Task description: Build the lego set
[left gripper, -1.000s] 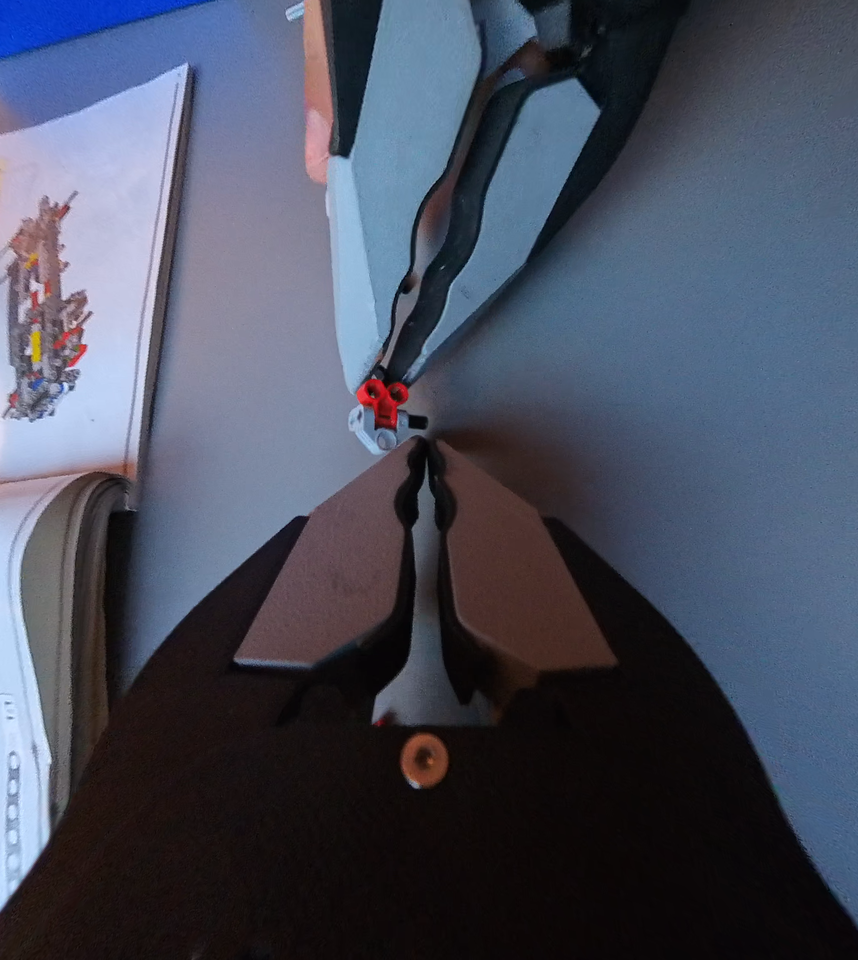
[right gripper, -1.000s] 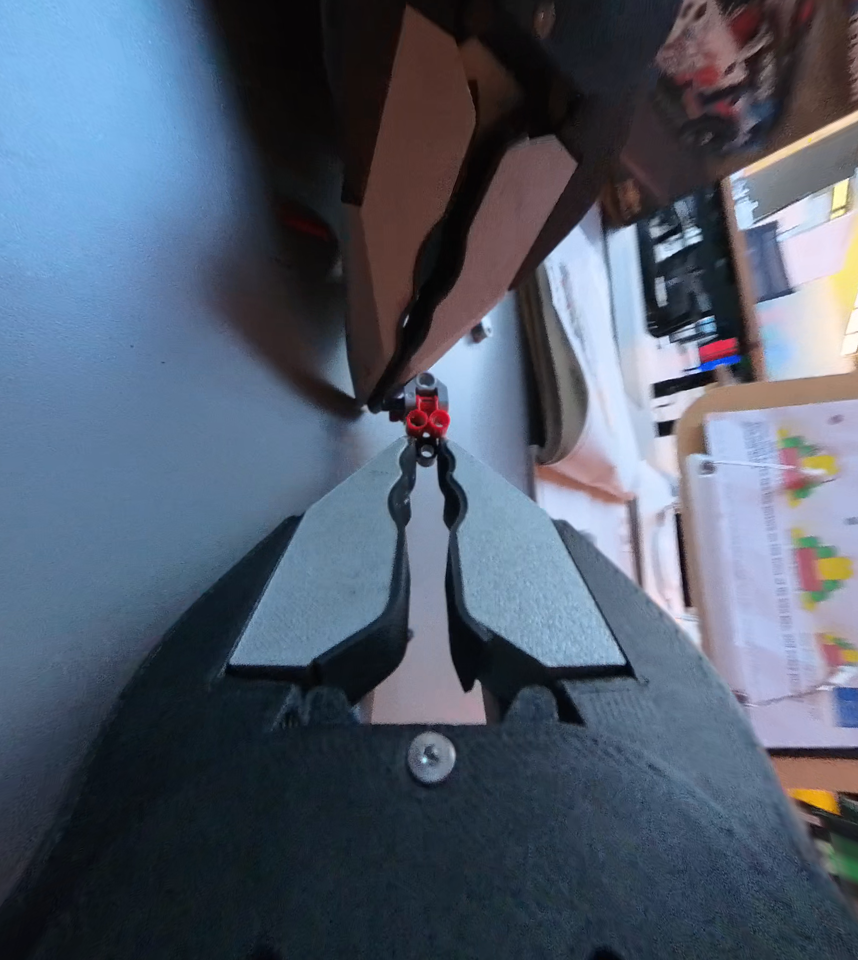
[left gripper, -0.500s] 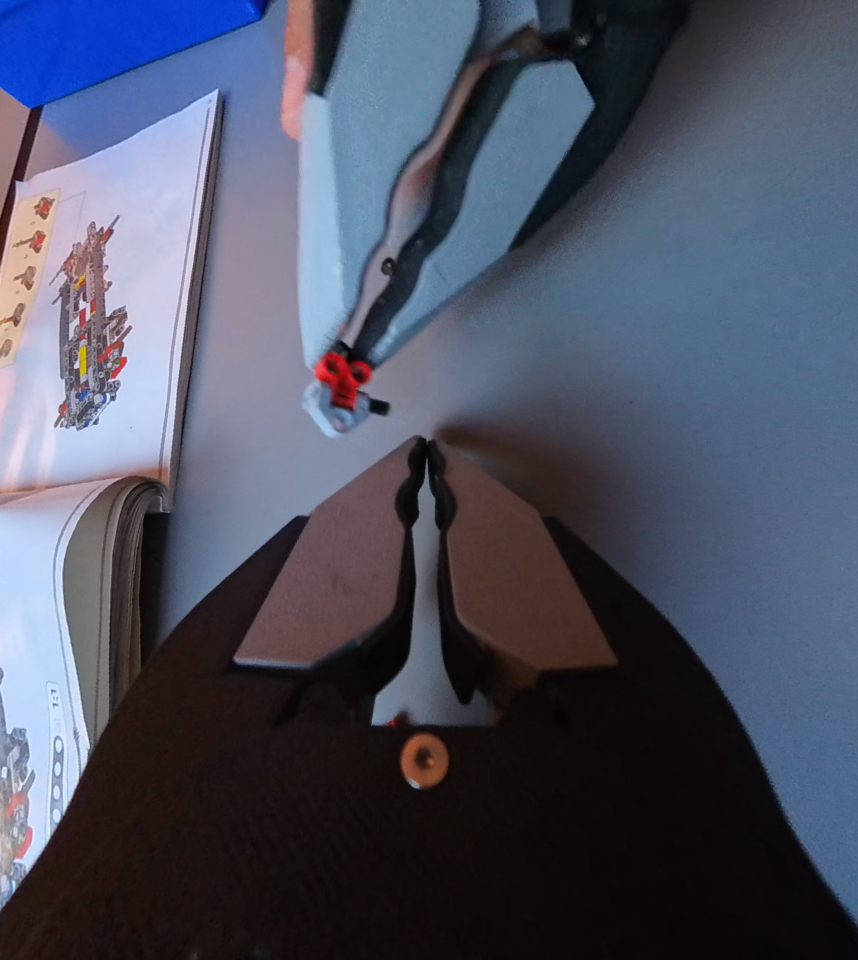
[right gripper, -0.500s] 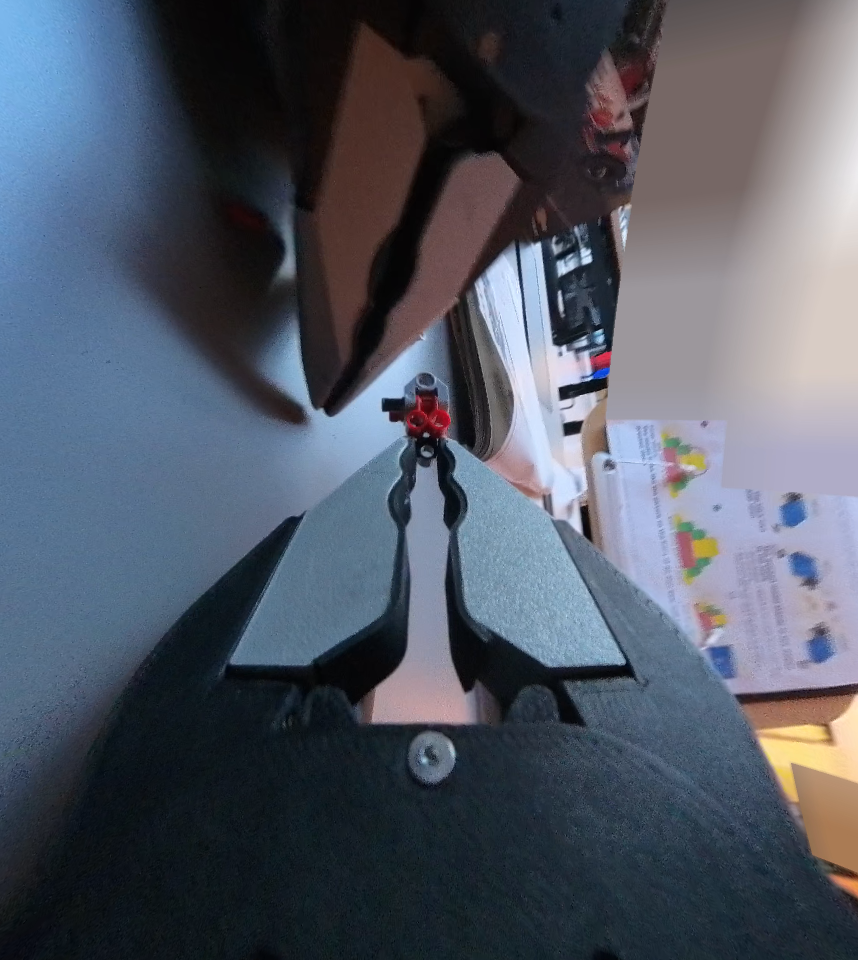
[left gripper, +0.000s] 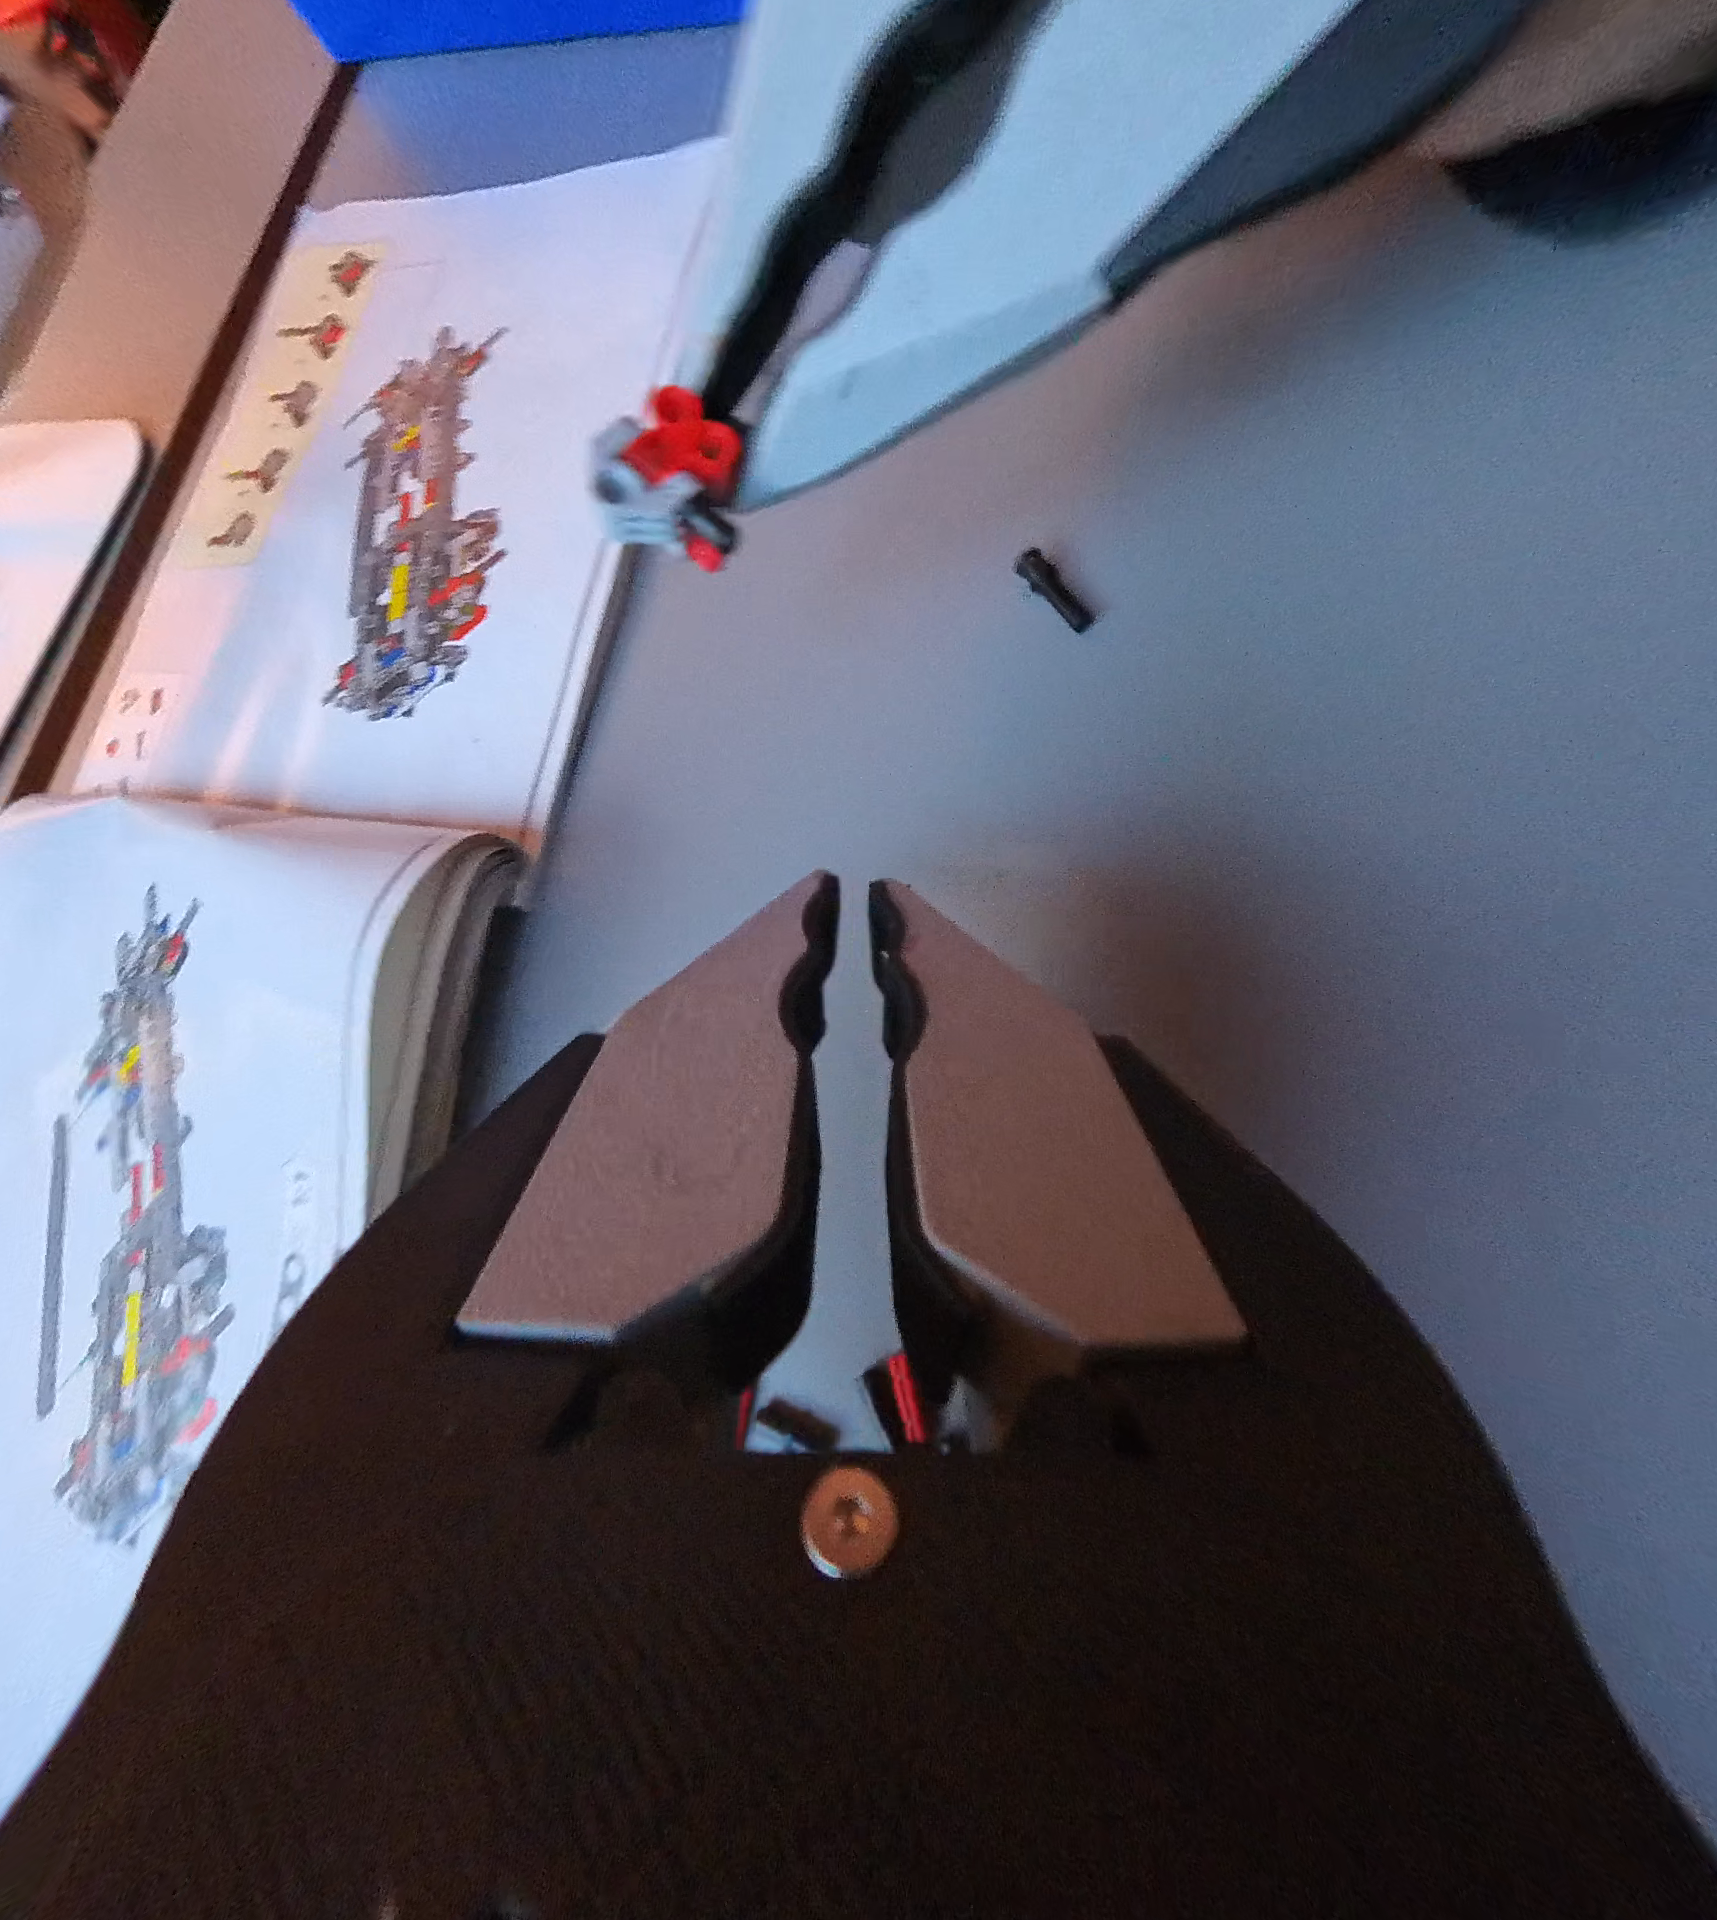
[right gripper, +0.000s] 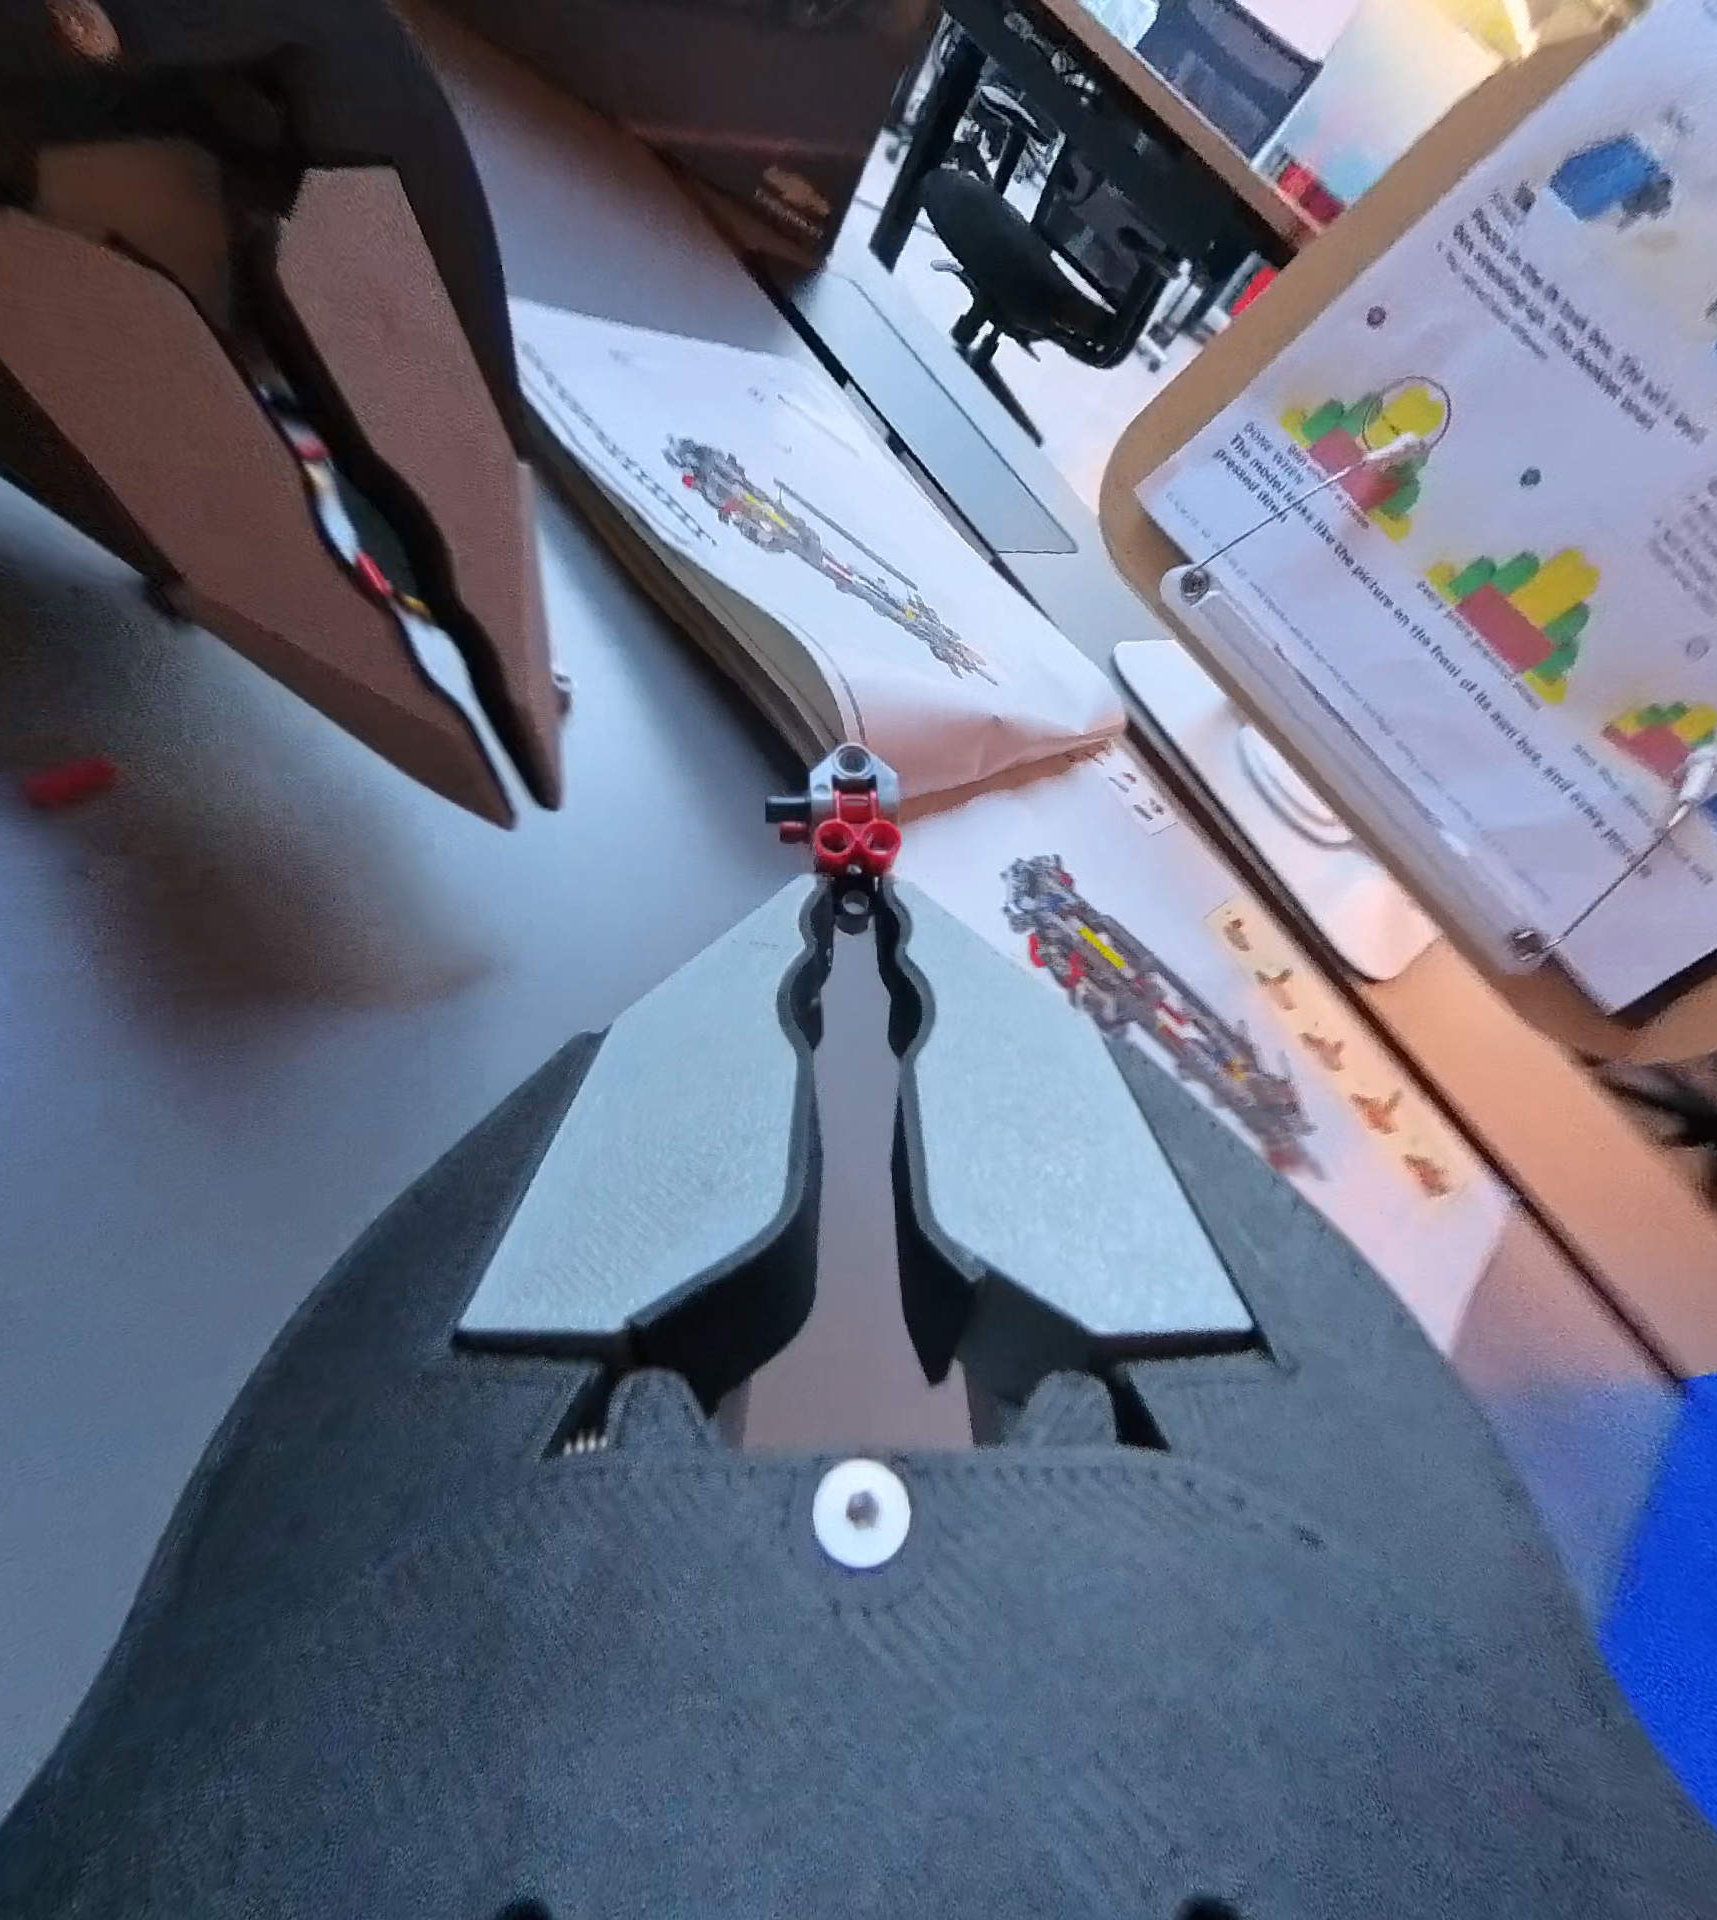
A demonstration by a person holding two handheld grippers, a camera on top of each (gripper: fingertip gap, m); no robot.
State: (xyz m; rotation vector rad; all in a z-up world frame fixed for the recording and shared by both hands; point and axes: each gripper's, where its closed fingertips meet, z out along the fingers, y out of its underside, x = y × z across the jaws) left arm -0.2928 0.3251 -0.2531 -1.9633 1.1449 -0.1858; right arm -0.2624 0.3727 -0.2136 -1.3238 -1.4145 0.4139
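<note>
My right gripper [right gripper: 852, 899] is shut on a small red, grey and black brick assembly [right gripper: 854, 831]. Its tips pinch the black part at the assembly's base and hold it above the table. The assembly also shows in the left wrist view [left gripper: 672, 473], at the right gripper's grey tips [left gripper: 740, 457]. My left gripper [left gripper: 854, 888] stands back from it over the grey table [left gripper: 1353, 831]. Its fingertips are a narrow gap apart with nothing between them. It also shows in the right wrist view [right gripper: 527, 810]. A small black pin [left gripper: 1054, 589] lies loose on the table between the two grippers.
An open instruction booklet [left gripper: 397, 520] lies to the left, and also shows in the right wrist view [right gripper: 833, 540]. A blue box [left gripper: 521, 21] sits at the back. A board with printed sheets [right gripper: 1560, 520] stands to the right. A small red piece [right gripper: 69, 781] lies on the table. The tips of one gripper are about 7 cm away from the tips of the other. The small black pin [left gripper: 1054, 589] is about equally far from each gripper, around 9 cm.
My left gripper has drawn back from the assembly and its tips have parted slightly. My right gripper has swung away, still holding the assembly. A black pin now shows lying on the table.
</note>
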